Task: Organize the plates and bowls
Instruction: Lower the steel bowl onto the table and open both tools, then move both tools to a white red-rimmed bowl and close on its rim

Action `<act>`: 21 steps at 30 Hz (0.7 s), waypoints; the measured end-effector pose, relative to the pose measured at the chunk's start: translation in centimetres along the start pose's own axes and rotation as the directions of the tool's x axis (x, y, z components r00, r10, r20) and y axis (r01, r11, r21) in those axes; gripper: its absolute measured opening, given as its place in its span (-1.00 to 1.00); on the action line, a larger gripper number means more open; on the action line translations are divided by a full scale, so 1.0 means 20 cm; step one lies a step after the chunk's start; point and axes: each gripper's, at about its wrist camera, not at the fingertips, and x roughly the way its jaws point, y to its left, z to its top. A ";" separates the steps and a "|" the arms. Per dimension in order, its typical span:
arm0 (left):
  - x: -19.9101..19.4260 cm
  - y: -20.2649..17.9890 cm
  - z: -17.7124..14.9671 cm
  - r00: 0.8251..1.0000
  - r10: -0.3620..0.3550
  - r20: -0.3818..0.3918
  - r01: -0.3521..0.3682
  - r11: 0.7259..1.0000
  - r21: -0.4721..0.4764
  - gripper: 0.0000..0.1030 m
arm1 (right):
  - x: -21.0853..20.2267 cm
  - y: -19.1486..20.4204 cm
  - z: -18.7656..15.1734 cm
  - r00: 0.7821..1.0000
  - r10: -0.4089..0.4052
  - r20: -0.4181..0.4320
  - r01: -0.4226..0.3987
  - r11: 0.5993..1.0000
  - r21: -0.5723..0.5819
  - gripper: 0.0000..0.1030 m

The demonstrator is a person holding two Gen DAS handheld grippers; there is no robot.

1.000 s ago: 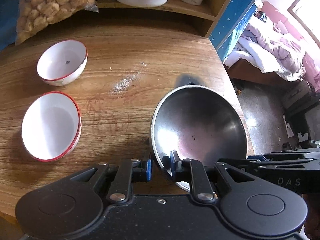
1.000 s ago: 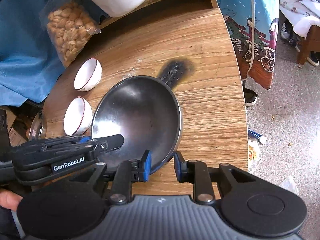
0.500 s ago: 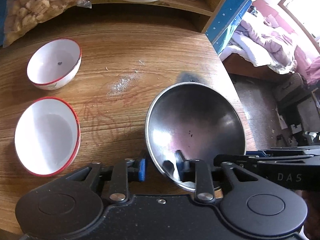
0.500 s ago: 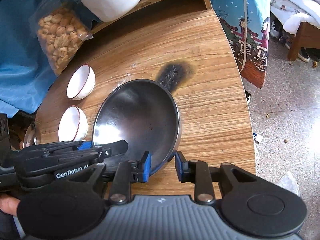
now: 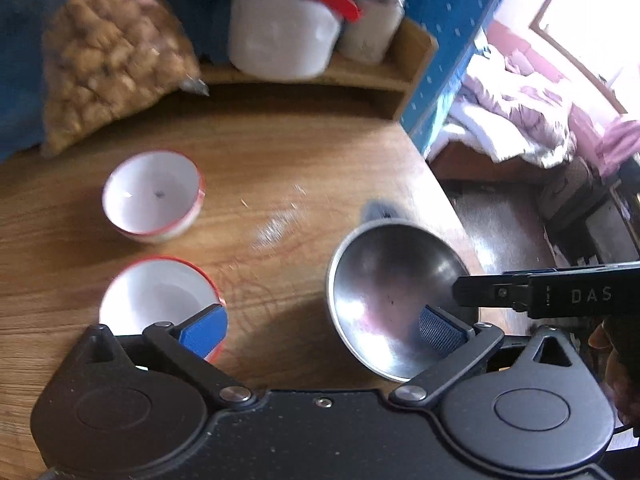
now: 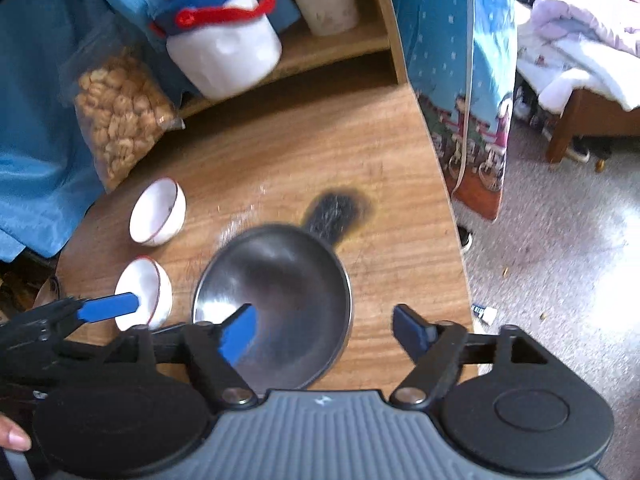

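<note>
You've got 1 metal bowl [image 6: 280,292] on the table [image 6: 400,208] w/ 2 white bowls [image 5: 154,194] [image 5: 156,300] just left of it. Your left tongs [image 5: 320,328] & right tongs [image 6: 324,332] are both opening wide, holding nothing; the metal bowl's near rim sits between each pair.

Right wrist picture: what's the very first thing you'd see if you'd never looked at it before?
The shiny metal bowl grabs the eye first, sitting on the wooden table near its front edge. Just behind it is a black burn mark on the wood. Left of it sit two little white bowls with red rims, and blue-tipped fingers of the right hand-held gripper are opening over the metal bowl.
</note>
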 end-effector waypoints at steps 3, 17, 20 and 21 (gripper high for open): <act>-0.06 0.06 0.00 0.999 0.001 0.039 0.001 0.999 -0.049 0.98 | -0.01 0.05 0.02 1.000 -0.015 0.025 0.017 0.998 -0.053 0.79; -0.26 0.49 -0.14 0.943 0.310 0.122 -0.251 0.902 -0.351 0.99 | 0.10 0.50 0.07 0.997 0.038 0.067 -0.009 0.923 -0.384 0.99; -0.23 0.59 -0.16 0.937 0.344 0.063 -0.287 0.860 -0.423 0.99 | 0.15 0.59 0.06 0.998 0.027 0.054 0.001 0.888 -0.461 0.99; -0.22 0.61 -0.18 0.935 0.351 0.046 -0.298 0.850 -0.435 0.99 | 0.17 0.61 0.05 0.999 0.017 0.051 0.009 0.876 -0.482 0.99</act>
